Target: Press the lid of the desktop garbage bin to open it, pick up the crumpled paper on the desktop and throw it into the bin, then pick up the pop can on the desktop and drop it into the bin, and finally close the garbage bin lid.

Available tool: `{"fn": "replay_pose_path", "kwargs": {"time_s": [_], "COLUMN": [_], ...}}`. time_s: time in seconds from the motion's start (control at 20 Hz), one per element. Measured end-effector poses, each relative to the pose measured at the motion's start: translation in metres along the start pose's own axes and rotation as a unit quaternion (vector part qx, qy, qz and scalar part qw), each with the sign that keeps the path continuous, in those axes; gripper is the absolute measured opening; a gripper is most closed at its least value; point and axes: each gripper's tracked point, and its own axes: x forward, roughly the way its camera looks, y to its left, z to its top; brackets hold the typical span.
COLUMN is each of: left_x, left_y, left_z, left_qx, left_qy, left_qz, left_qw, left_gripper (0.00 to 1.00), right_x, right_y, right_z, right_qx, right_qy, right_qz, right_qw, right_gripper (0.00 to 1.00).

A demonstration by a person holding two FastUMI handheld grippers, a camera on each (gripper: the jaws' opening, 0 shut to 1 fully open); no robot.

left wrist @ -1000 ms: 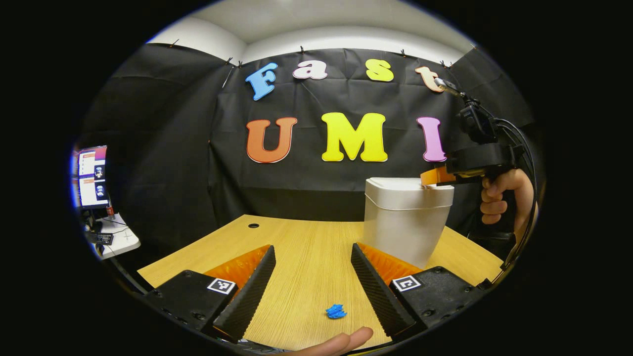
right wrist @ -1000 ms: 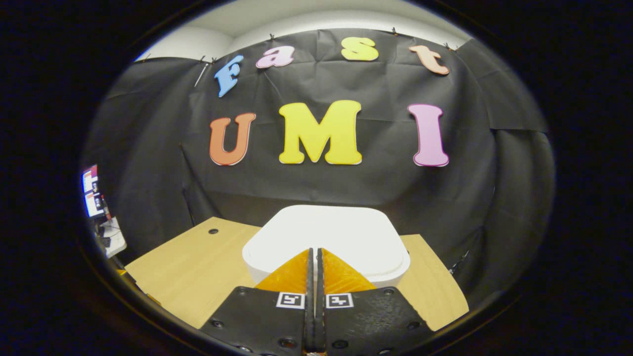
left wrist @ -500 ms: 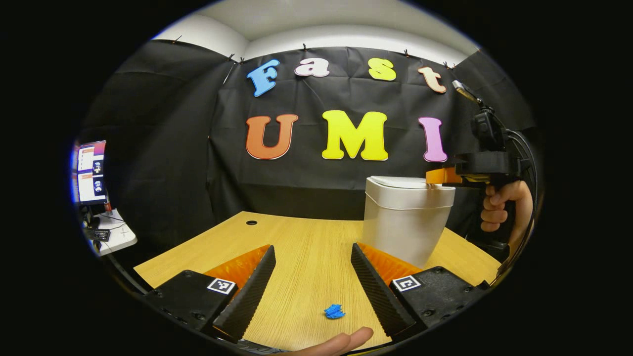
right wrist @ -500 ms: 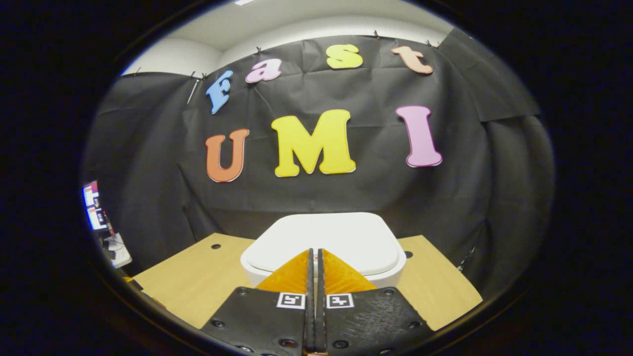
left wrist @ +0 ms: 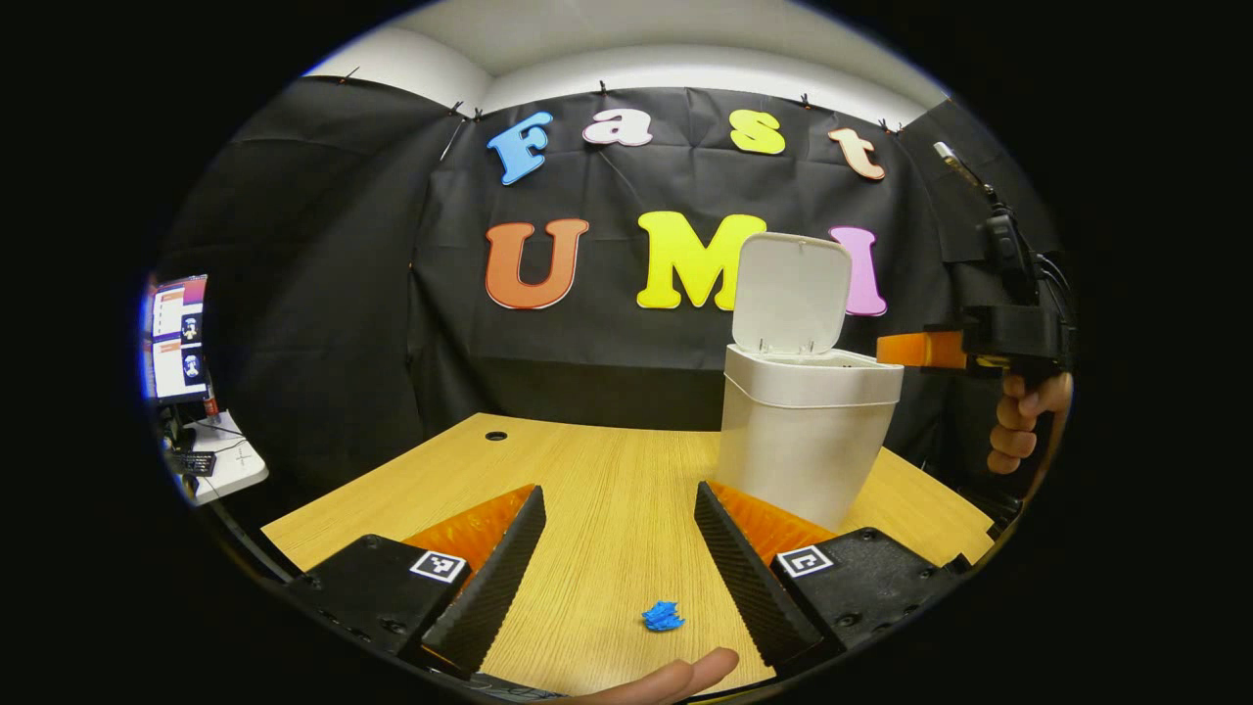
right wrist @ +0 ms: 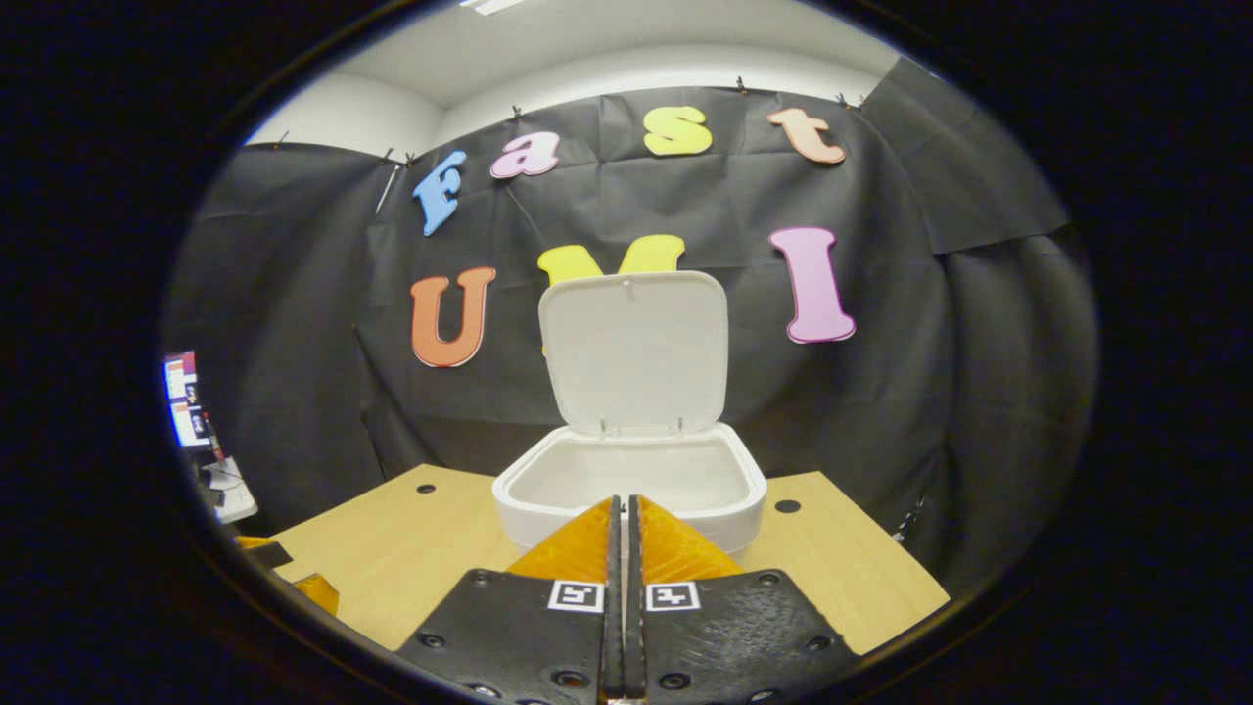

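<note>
Left gripper view: the left gripper (left wrist: 619,548) hangs low over the wooden desk (left wrist: 607,470) with its fingers spread wide and nothing held. A small blue crumpled paper (left wrist: 664,616) lies on the desk between them, nearer the right finger, touching neither. The white garbage bin (left wrist: 805,446) stands beyond the right finger, its lid (left wrist: 791,293) upright. The right gripper (left wrist: 905,349), held in a hand (left wrist: 1023,421), sits just right of the bin's rim.

Right gripper view: the right gripper's fingers (right wrist: 587,543) are pressed together, empty, tips just short of the open bin's front rim.
</note>
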Motion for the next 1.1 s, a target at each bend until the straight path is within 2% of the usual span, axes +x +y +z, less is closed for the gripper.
{"fn": "replay_pose_path", "kwargs": {"time_s": [0.1, 0.15, 0.2, 0.25, 0.45, 0.6, 0.75, 0.85, 1.1], "left_x": [0.003, 0.005, 0.006, 0.007, 0.019, 0.028, 0.032, 0.037, 0.046], "left_y": [-0.003, -0.005, -0.008, -0.010, -0.013, -0.014, -0.011, -0.010, -0.023], "left_z": [-0.005, -0.008, -0.012, -0.015, -0.030, -0.048, -0.066, -0.079, -0.116], "left_qx": [0.001, 0.001, 0.002, 0.004, 0.015, 0.005, 0.005, 0.008, -0.001], "left_qy": [0.008, 0.013, 0.018, 0.023, 0.044, 0.070, 0.094, 0.113, 0.173], "left_qz": [-0.005, -0.006, -0.009, -0.012, -0.012, -0.016, -0.013, -0.013, -0.038], "left_qw": [1.000, 1.000, 1.000, 1.000, 0.999, 0.997, 0.995, 0.993, 0.984], "left_gripper": [0.99, 0.99, 0.99, 0.99, 0.99, 0.99, 0.99, 1.00, 0.99], "right_x": [-0.012, -0.018, -0.024, -0.030, -0.051, -0.059, -0.068, -0.072, -0.085], "right_y": [0.005, 0.003, 0.001, 0.000, -0.005, -0.014, -0.020, -0.025, -0.028], "right_z": [0.001, -0.001, -0.003, -0.005, -0.014, -0.023, -0.032, -0.039, -0.055], "right_qx": [0.011, 0.010, 0.003, -0.004, -0.021, -0.044, -0.040, -0.026, -0.023], "right_qy": [-0.008, -0.011, -0.014, -0.017, -0.032, -0.037, -0.041, -0.039, -0.035], "right_qz": [0.013, 0.014, 0.010, 0.010, 0.003, -0.014, -0.009, -0.008, 0.002], "right_qw": [1.000, 1.000, 1.000, 1.000, 0.999, 0.998, 0.998, 0.999, 0.999], "right_gripper": [0.14, 0.29, 0.37, 0.41, 0.72, 0.82, 0.95, 0.97, 0.95]}}
